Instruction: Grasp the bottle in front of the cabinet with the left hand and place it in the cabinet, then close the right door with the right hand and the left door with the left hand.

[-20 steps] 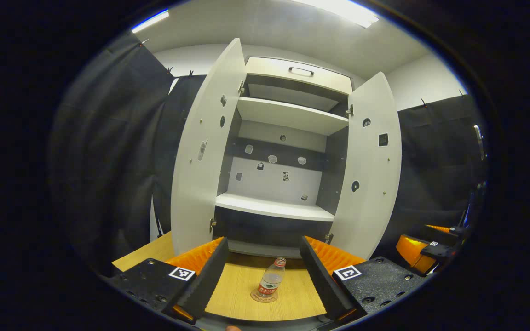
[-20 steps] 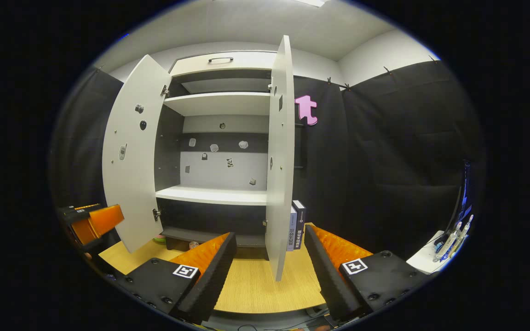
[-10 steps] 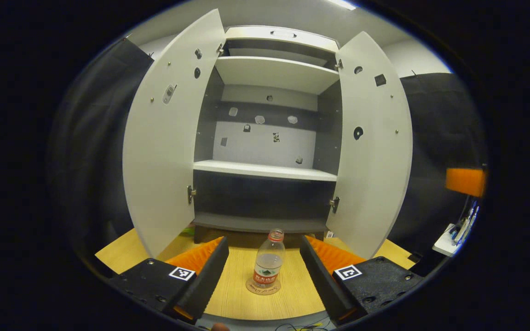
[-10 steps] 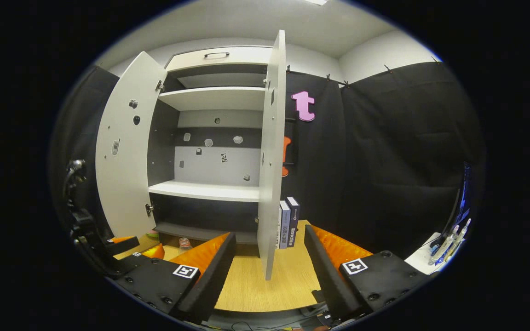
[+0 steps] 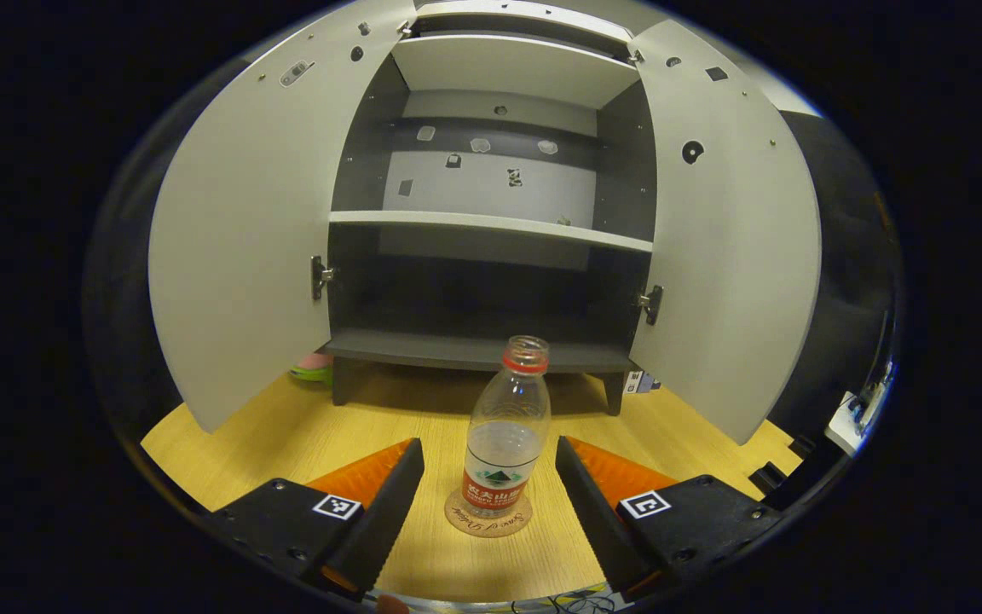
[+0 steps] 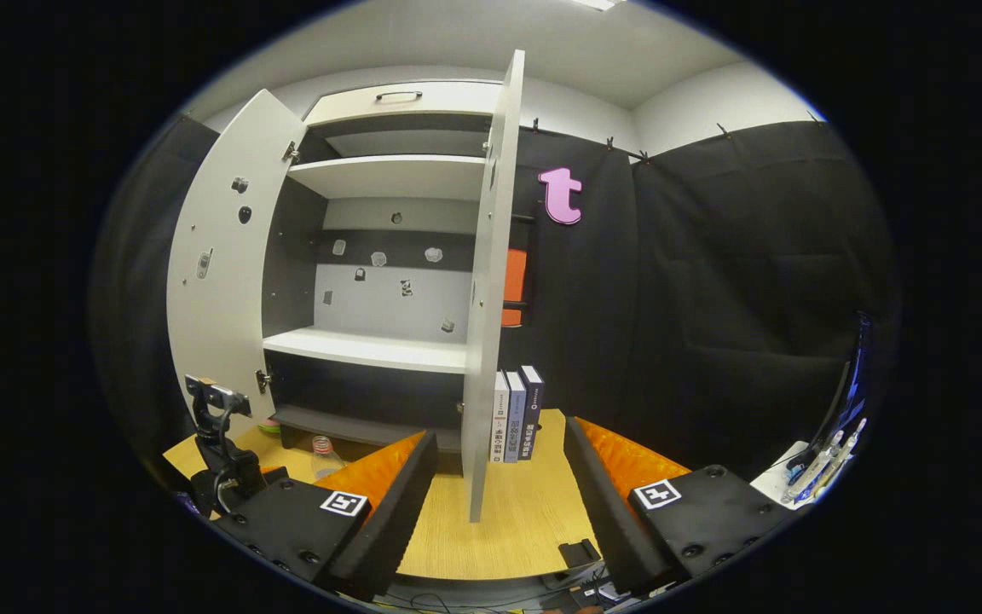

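The bottle (image 5: 505,435) is flanked, untouched, by the open-jawed left gripper (image 5: 488,477); the right gripper (image 6: 499,473) is held open.

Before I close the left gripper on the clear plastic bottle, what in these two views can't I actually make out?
- Clear plastic bottle with red label, right gripper view: the right gripper hides all but its top.
- Pink and green thing, left gripper view: the white left cabinet door covers most of it; kind unclear.
- Small stickers on the cabinet's back panel, both views: too small to identify.
- Left gripper: open around the bottle; depth alignment unclear.
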A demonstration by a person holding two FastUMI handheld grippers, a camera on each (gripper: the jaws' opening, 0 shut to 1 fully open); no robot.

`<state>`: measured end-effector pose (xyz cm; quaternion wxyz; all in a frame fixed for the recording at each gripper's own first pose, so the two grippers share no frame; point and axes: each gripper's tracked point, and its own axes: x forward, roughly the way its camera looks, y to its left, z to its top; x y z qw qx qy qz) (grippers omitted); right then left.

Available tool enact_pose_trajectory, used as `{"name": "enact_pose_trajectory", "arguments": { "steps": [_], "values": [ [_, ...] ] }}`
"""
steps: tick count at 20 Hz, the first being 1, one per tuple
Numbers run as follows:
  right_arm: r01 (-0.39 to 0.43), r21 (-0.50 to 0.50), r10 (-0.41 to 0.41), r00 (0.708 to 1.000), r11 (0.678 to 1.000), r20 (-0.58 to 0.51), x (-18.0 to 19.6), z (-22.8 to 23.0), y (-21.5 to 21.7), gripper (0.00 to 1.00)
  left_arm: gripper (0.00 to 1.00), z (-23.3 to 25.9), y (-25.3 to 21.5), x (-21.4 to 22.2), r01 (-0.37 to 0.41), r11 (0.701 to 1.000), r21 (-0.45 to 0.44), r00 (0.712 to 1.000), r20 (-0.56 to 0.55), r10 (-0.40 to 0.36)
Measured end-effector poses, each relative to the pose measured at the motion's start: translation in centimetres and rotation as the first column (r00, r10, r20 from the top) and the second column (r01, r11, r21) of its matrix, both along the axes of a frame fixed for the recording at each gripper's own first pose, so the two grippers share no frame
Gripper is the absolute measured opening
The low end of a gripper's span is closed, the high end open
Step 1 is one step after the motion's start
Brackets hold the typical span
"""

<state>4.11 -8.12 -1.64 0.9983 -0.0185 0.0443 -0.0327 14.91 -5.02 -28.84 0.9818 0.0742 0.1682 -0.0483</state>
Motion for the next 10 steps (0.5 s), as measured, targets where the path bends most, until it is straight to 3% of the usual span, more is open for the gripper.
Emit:
{"name": "enact_pose_trajectory", "arguments": {
  "steps": [4, 10],
  "values": [
    [0.004, -0.009, -0.004, 1.0, 1.0, -0.029, 0.5, -0.8, -0.9, 0.97, 0.95, -2.8, -0.5, 1.8, 0.0, 0.999, -0.036, 1.0, -0.028, -0.001],
    [0.024, -0.019, -0.025, 0.997, 1.0, -0.07, 1.0, -2.4, -2.9, 0.97, 0.95, -6.2, 0.1, 3.9, -0.04, 0.999, -0.013, 0.997, -0.066, 0.039]
  ]
}}
